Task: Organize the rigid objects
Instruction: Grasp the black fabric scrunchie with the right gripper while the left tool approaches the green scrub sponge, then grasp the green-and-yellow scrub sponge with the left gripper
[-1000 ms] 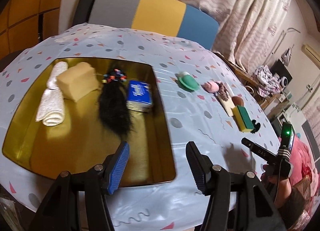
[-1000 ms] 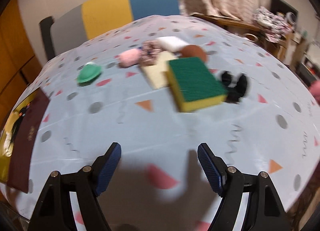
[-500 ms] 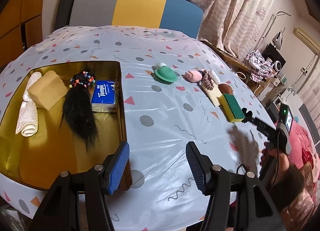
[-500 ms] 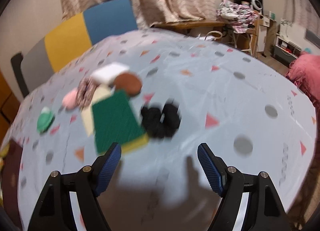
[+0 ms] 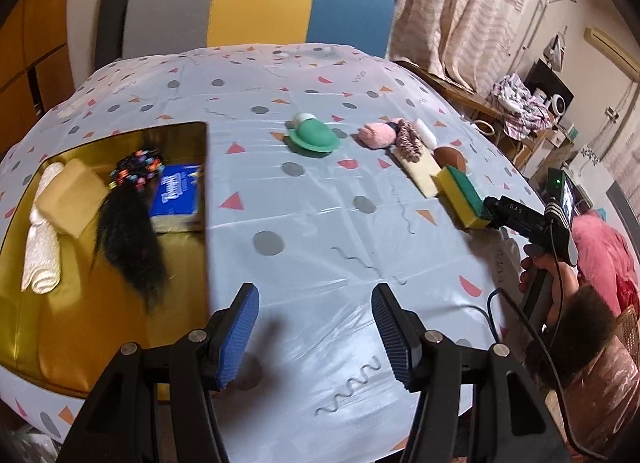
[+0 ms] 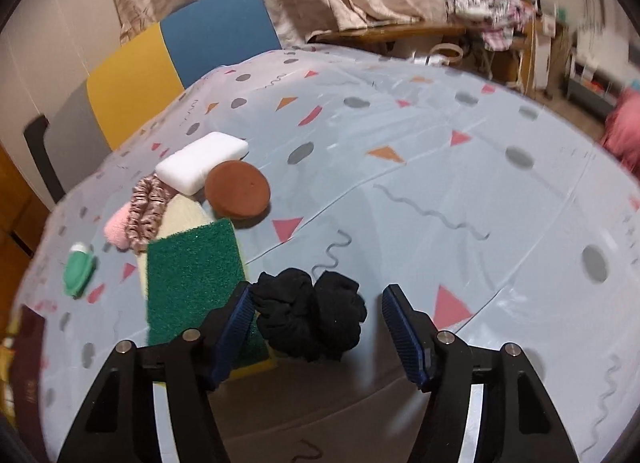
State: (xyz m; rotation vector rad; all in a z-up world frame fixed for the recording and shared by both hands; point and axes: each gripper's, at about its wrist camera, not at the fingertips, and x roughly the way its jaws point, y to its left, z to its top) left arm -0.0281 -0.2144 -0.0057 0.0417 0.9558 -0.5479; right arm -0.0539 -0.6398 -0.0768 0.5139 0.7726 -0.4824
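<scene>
While agape, hand-held gripper [image 6: 316, 327], black scrunchie [image 6: 310, 313] between

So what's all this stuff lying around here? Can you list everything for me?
Tray: 1, gold, left side of table.
Rolled towel: 1, white, in tray.
Sponge block: 1, tan, in tray.
Hairpiece: 1, black with coloured beads, in tray.
Tissue pack: 1, blue, in tray.
Green cap-like item: 1, mid-table.
Fluffy pink item: 1, beside scrunchie.
Striped scrunchie: 1, pinkish.
White block: 1, behind brown disc.
Brown disc: 1.
Cream pad: 1, partly under scouring sponge.
Scouring sponge: 1, green on yellow.
Black scrunchie: 1, between right fingers.
Chair: 1, grey, yellow, blue.
Left gripper: open, above table.
Right gripper: open, around black scrunchie.
</scene>
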